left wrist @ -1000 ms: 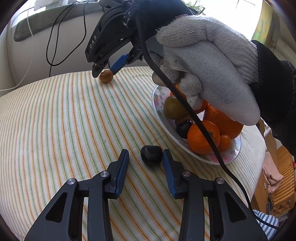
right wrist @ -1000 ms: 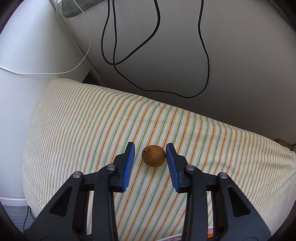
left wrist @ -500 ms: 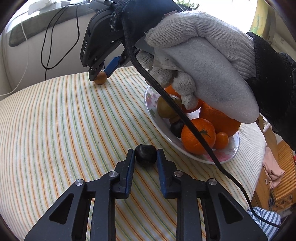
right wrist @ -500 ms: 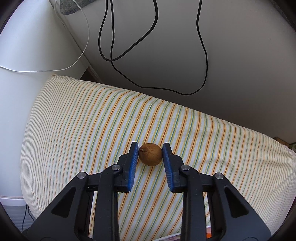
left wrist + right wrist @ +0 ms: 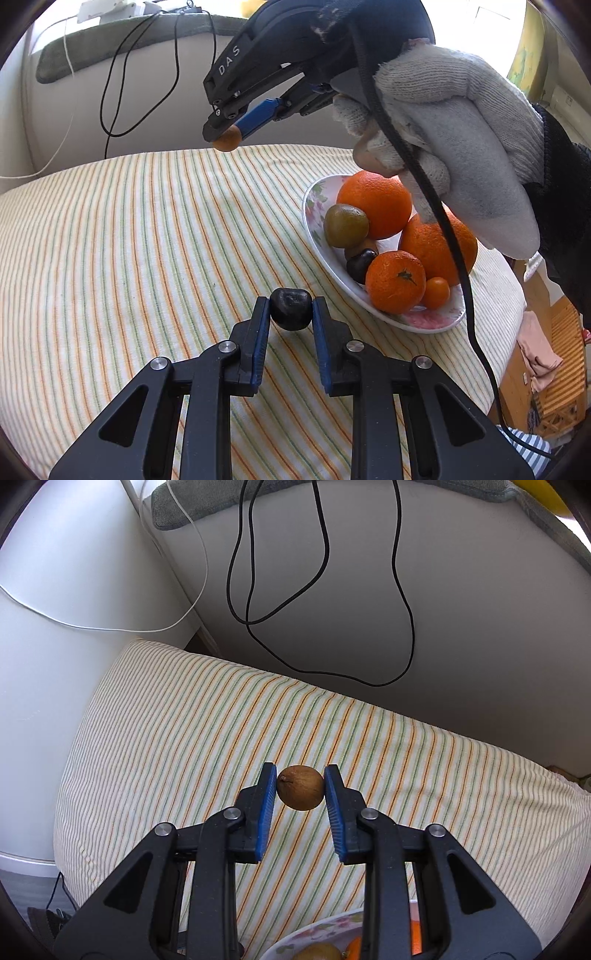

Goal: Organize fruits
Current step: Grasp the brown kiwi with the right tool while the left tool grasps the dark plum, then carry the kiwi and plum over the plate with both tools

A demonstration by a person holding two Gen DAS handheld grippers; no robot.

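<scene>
My left gripper [image 5: 291, 311] is shut on a small dark, almost black fruit [image 5: 290, 308] that rests on the striped cloth [image 5: 129, 240] just left of the plate. My right gripper [image 5: 300, 787] is shut on a small brown round fruit [image 5: 300, 787] and holds it above the cloth. In the left wrist view the right gripper [image 5: 225, 138], in a gloved hand [image 5: 461, 147], hangs over the cloth's far edge with that brown fruit [image 5: 226, 142] at its tips. The flowered plate [image 5: 413, 319] holds oranges [image 5: 375, 208], a green-brown fruit [image 5: 346, 226], a dark fruit [image 5: 360, 263] and a tiny orange one [image 5: 436, 292].
Black cables [image 5: 325, 590] and a white cable [image 5: 110, 626] hang over the grey sofa back [image 5: 461, 609] behind the cloth. A white rounded body [image 5: 55, 627] stands at the left. The plate's rim [image 5: 317, 928] shows under my right gripper. A wooden piece [image 5: 554, 362] stands beyond the cloth's right edge.
Both grippers closed onto their fruits. The right gripper then lifted the brown fruit off the cloth; the left stayed put with the dark fruit on the cloth.
</scene>
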